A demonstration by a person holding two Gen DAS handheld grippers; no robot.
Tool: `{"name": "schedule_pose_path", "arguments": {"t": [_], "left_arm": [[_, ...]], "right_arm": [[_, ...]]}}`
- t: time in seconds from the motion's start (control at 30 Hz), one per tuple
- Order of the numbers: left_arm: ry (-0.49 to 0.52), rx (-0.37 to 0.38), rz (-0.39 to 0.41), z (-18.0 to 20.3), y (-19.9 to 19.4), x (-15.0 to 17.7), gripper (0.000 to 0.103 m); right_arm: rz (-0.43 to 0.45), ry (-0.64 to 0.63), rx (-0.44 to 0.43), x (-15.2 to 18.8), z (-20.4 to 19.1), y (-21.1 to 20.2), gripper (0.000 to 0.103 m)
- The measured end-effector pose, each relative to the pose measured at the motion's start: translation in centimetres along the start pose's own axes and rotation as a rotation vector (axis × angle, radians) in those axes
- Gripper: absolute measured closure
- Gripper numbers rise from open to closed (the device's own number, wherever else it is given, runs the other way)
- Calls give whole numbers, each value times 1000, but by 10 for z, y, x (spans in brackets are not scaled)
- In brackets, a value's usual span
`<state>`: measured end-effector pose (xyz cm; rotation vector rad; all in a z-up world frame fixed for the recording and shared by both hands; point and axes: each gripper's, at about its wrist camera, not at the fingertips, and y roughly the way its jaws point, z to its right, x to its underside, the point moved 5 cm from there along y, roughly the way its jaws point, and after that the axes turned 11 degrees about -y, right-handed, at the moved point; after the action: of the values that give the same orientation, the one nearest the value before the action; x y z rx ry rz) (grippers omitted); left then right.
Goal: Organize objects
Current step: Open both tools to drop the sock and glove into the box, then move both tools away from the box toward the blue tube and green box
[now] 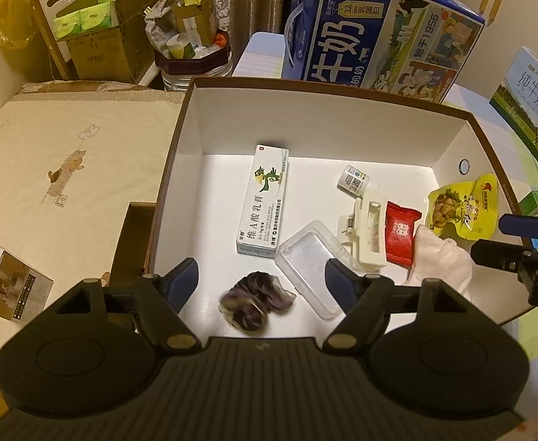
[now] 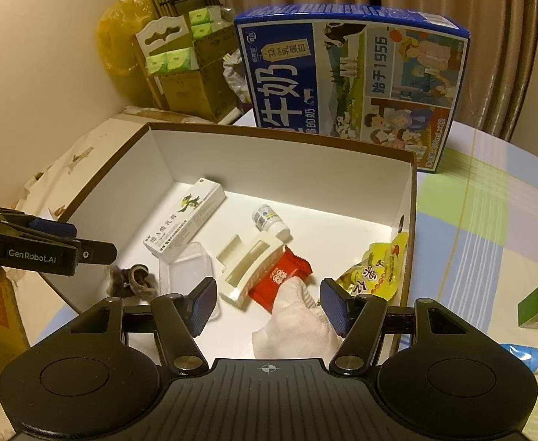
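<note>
1. White inside and brown along the rim, the open box (image 1: 180, 139) is our landmark, and we hold both grippers above its near edge.
2. Our left gripper (image 1: 261, 281) is spread wide and empty over the dark hair tie (image 1: 256, 303) at the box's near left.
3. Our right gripper (image 2: 267, 303) is also wide and empty, its fingers either side of the white cloth (image 2: 294, 327) at the near right.
4. In the box's middle we see the ointment carton (image 1: 263, 200), clear plastic case (image 1: 309, 268), cream clip (image 1: 366, 235) and red candy (image 1: 401, 233).
5. The yellow snack pouch (image 1: 462, 211) leans on the box's right wall.
</note>
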<state>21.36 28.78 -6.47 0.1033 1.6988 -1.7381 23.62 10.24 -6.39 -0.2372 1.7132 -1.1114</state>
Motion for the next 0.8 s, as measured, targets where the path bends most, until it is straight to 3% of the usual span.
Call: {"name": "schedule_pose_path", "arguments": {"t": [0.2,0.8], "left_arm": [[5,-7,7,2,-8,3,21],[50,60,31,43,-53,33,17]], "right_arm": [[5,3,1,2,-1,-7,43],[76,52,-2,23,-3,-67,43]]}}
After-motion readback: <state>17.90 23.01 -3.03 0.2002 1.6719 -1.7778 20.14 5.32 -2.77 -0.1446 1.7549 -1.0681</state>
